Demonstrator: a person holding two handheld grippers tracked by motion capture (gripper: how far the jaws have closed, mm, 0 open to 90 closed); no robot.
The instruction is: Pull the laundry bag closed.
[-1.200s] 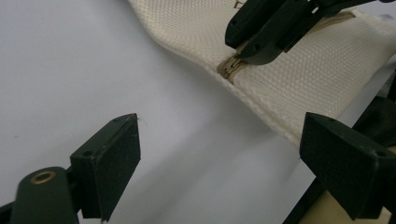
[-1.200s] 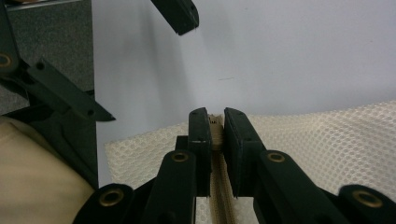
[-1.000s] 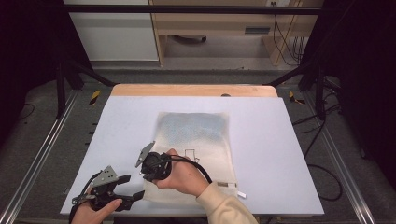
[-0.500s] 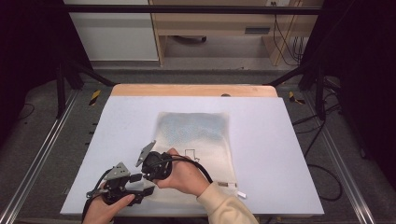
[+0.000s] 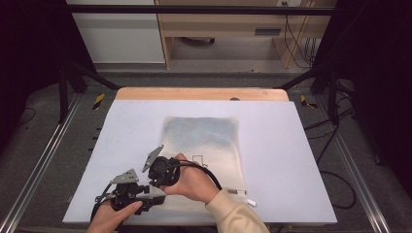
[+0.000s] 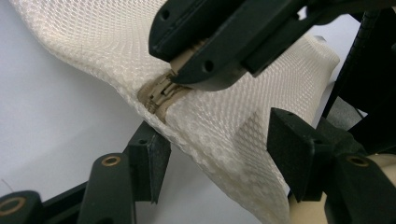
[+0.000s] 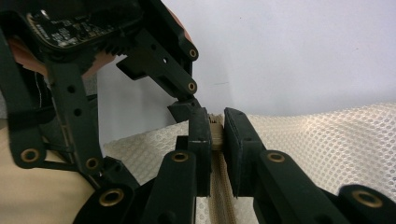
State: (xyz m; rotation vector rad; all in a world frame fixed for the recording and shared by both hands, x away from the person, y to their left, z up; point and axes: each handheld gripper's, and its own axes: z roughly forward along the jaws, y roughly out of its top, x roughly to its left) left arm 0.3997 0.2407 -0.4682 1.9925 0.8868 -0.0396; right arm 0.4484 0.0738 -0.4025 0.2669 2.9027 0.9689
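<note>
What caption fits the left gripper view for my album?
The right claw pinches the beige zipper of a cream mesh bag while the left claw straddles the bag's edge.

From here the table looks evenly lit from above, pale and without glare, while the floor and both flanks fall into deep black. My hands throw only faint, soft shadows. In the left gripper view the mesh beyond the fingers is crisp, the near fingers soft. In the right gripper view the fingers are sharp and the backdrop bright and flat.
</note>
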